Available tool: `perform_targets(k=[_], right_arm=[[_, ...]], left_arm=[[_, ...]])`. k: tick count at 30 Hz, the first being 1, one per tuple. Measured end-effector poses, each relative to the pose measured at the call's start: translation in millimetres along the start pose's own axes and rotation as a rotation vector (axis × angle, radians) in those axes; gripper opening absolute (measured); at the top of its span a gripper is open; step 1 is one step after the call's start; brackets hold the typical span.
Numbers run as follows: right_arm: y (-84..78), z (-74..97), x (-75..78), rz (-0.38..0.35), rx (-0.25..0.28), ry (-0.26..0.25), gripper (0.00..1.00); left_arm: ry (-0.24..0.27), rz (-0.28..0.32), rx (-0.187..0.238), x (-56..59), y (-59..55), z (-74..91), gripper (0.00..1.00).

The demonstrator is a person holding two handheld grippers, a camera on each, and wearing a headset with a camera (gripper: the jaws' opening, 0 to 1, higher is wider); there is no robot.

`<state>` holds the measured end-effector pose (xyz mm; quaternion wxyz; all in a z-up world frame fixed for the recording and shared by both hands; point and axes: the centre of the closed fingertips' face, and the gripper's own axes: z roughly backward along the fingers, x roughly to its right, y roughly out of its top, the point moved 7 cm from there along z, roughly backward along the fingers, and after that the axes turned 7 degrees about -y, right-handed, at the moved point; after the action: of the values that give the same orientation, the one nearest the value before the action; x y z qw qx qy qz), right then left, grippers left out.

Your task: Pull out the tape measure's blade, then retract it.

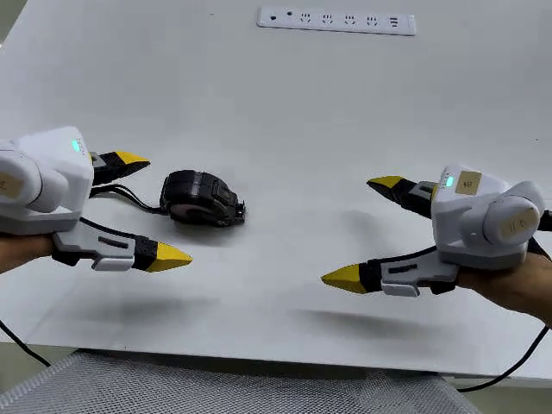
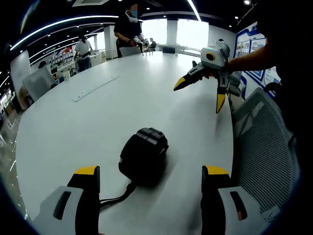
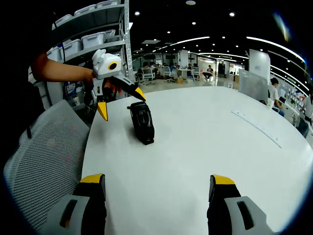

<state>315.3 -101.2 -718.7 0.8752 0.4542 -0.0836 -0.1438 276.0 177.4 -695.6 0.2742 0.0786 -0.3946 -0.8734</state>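
A black tape measure (image 1: 201, 197) lies on the white table (image 1: 285, 112), its blade drawn in and a black wrist cord trailing to the left. My left gripper (image 1: 148, 209) is open, its yellow-tipped jaws set either side of the tape measure's left end without touching it. In the left gripper view the tape measure (image 2: 144, 154) sits just ahead of the left gripper (image 2: 150, 172). My right gripper (image 1: 373, 231) is open and holds nothing, well to the right. The right gripper view has the tape measure (image 3: 142, 122) far ahead of the right gripper (image 3: 157, 182), with the left gripper (image 3: 120, 100) beside it.
A white power strip (image 1: 336, 20) lies at the table's far edge. A grey mesh chair back (image 1: 198, 386) stands at the near edge below me. Cables hang from both grippers. People stand beyond the table in the left gripper view.
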Motion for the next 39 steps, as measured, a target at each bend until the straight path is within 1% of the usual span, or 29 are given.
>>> perform_targets(k=[2,8,10,12,16,21,27,29,32,35,39], right_arm=[[1.1,-4.7,0.5,0.011,-0.003,0.011,0.86],[4.4,-16.3,0.5,0.079,-0.007,0.060,0.78],[6.7,-20.3,-0.2,0.103,-0.009,0.080,0.75],[9.9,-24.3,-0.5,0.125,-0.004,0.094,0.72],[14.6,-31.7,-0.8,0.160,-0.004,0.119,0.65],[20.9,-41.9,-2.6,0.205,-0.005,0.154,0.56],[26.9,-55.2,-4.3,0.257,-0.014,0.194,0.49],[28.7,-59.0,-4.7,0.280,-0.011,0.202,0.49],[31.7,-66.7,-4.5,0.284,-0.009,0.221,0.45],[33.7,-73.1,-5.3,0.304,-0.009,0.235,0.42],[35.2,-81.1,-4.4,0.320,-0.013,0.247,0.38]], left_arm=[[-0.009,-0.014,-0.010,-2.3,0.1,-1.2,0.79],[-0.034,-0.050,-0.031,-7.0,1.5,-4.2,0.70],[-0.041,-0.066,-0.039,-8.8,2.1,-5.1,0.68],[-0.052,-0.080,-0.048,-10.5,2.7,-5.8,0.62],[-0.061,-0.109,-0.061,-13.9,4.6,-7.9,0.57],[-0.083,-0.142,-0.093,-17.9,7.0,-11.7,0.50],[-0.116,-0.187,-0.133,-20.1,9.9,-16.7,0.44],[-0.124,-0.195,-0.146,-21.7,10.1,-17.9,0.43],[-0.137,-0.209,-0.168,-24.1,9.9,-19.8,0.40],[-0.146,-0.220,-0.189,-25.4,10.2,-20.3,0.38],[-0.156,-0.231,-0.207,-27.2,9.8,-20.9,0.35]])
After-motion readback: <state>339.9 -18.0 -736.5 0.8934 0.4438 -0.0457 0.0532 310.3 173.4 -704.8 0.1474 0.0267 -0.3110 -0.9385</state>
